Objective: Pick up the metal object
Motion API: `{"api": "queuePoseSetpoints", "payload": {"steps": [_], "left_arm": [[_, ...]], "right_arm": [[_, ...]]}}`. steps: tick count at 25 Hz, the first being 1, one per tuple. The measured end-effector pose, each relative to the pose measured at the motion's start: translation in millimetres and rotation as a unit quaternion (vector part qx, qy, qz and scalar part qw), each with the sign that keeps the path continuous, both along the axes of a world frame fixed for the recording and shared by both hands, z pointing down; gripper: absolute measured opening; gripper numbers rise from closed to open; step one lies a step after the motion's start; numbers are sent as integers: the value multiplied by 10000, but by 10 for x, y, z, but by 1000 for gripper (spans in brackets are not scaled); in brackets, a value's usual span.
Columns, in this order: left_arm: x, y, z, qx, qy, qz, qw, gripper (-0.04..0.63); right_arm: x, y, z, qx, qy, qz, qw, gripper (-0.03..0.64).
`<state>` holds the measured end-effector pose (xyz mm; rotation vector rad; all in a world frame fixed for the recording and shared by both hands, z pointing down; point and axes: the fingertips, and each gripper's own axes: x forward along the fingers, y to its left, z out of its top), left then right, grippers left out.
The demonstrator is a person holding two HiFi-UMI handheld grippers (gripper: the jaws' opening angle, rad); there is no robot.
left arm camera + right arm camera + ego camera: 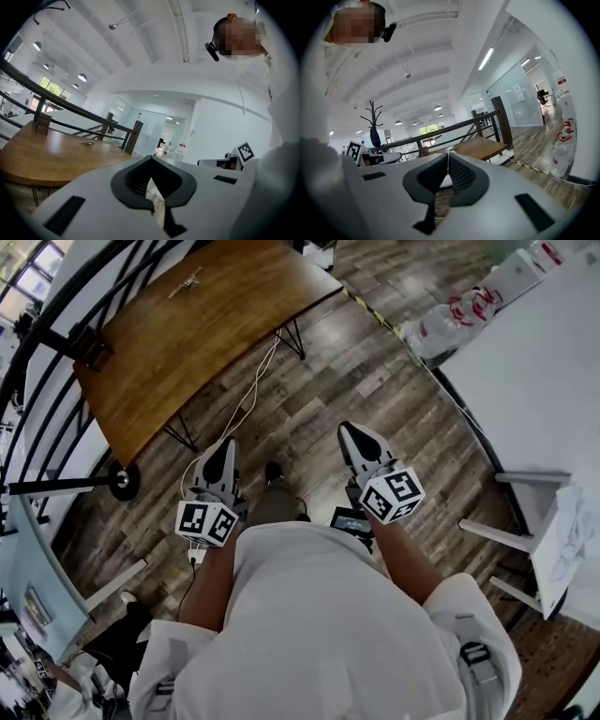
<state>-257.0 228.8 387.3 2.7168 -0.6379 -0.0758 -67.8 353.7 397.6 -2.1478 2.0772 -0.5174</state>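
Nearest the head camera, the person's white garment (319, 615) is seen from above, and both grippers are held out in front of the body over a dark plank floor (375, 371). The left gripper (225, 448) is carried with its marker cube (206, 521) toward the body. In the left gripper view its jaws are brought together at the tips, and nothing is caught between them. The right gripper (349, 432), with its own marker cube (392, 493), is likewise shown closed in the right gripper view: its two dark pads meet along a thin line and nothing is held. The metal object (185, 282) is found lying on the wooden table (206, 334) ahead and to the left, near the table's far edge and well apart from both grippers. In the left gripper view it is seen as a small glinting shape on the tabletop, beyond the jaws and to their left. A small wooden block (91, 351) is set at the table's left end, beside a black railing (56, 306). A white cable (246, 399) is trailed across the floor from under the table toward the person. A white table (534, 381) is seen at the right, with white bags (459, 310) gathered on the floor by its far corner.
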Motion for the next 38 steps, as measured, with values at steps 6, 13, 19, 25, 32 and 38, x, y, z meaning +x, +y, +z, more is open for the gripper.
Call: {"api": "queuePoseSetpoints", "payload": {"steps": [6,13,19,25,32,38], "left_arm": [[334,-784,-156,14,253,191,9995,9],[591,-1468,-186,-150,437,243,9986,8],[698,-1778,-18,-382,333,22,9987,7],[1050,-2072,107,-471,80,-102,9988,2],[1777,-2471,-100,-183,-245,-455,9985,3],[2445,-2727,-336,-9,-389,-761,9963,3]], "right_arm": [[246,-966,-320,184,218,-136,9995,25],[503,-1570,-396,146,279,-52,9995,25],[702,-1746,-277,-7,194,-8,9998,25],[1084,-2043,-170,31,52,-69,10000,25],[1922,-2626,-266,253,-19,-407,9988,26],[2670,-3049,-456,433,-75,-759,9961,25]]}}
